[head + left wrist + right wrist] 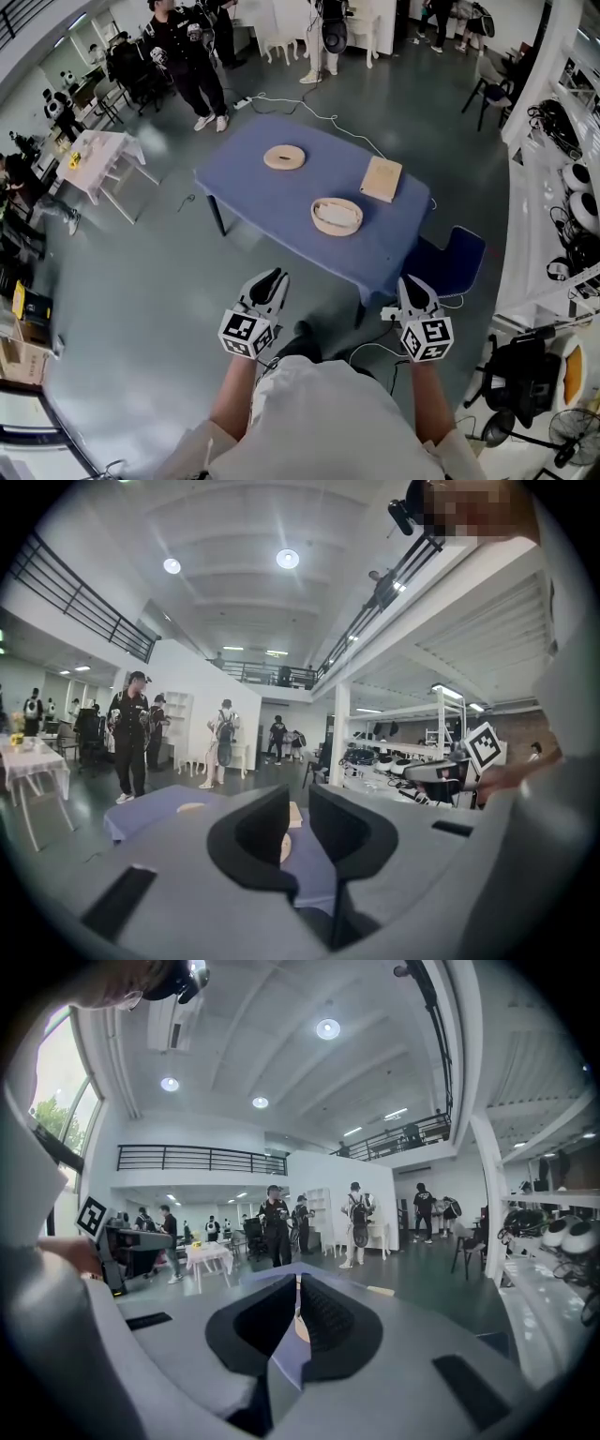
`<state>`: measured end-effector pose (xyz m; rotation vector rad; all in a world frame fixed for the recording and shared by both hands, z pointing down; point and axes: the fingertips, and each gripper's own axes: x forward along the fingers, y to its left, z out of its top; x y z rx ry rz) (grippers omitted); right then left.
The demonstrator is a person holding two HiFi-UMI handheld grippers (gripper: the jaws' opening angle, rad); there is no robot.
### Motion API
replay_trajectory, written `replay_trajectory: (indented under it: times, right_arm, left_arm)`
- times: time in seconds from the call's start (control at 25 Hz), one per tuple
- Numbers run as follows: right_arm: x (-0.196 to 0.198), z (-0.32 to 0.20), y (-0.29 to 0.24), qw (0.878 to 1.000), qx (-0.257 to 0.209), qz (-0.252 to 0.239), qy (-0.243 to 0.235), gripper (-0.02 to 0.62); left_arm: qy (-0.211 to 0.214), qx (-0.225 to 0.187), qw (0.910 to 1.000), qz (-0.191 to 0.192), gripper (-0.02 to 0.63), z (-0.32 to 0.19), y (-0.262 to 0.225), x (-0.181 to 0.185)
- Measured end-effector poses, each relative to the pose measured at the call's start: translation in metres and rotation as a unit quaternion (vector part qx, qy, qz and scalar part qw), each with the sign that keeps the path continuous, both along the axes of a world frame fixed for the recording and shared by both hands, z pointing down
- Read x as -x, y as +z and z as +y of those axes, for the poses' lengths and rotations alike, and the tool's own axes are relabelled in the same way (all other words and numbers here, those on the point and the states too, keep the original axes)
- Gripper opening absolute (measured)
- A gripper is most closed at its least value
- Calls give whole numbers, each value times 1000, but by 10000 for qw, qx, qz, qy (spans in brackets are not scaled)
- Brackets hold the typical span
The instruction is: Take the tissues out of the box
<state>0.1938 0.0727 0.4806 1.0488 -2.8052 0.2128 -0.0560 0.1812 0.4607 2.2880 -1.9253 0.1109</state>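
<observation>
A flat wooden tissue box (382,178) lies on the right part of the blue table (281,192). An oval wooden basket (337,216) sits near the table's front edge, and a round wooden ring (284,157) lies further back. Both grippers are held close to the person's body, short of the table and above the floor. My left gripper (272,278) (300,803) is open, with a clear gap between its jaws and nothing in it. The jaws of my right gripper (410,284) (298,1288) stand together with only a thin slit, holding nothing.
A blue chair (457,260) stands at the table's near right corner. A white cable (309,111) runs over the floor behind the table. A white side table (101,155) is at the left, shelves (572,178) line the right, and people (192,56) stand at the back.
</observation>
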Motion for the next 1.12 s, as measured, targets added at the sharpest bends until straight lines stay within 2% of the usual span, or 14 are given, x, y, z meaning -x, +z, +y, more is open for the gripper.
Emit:
replay_trajectory:
  times: [0.32, 0.68, 0.92, 1.12]
  right_arm:
    - [31, -32, 13, 9997, 107, 147, 146, 38]
    - [101, -89, 13, 9982, 114, 426, 413, 38]
    - [150, -128, 16, 9949, 189, 583, 801, 38]
    - [163, -151, 27, 9904, 314, 682, 1163, 38]
  left_arm:
    - [124, 25, 9999, 74, 72, -34, 6, 34]
    - [471, 169, 9986, 194, 72, -112, 13, 107]
    - [1058, 276, 9939, 127, 72, -175, 24, 154]
    - [1525, 420, 9873, 118, 72, -218, 38, 169]
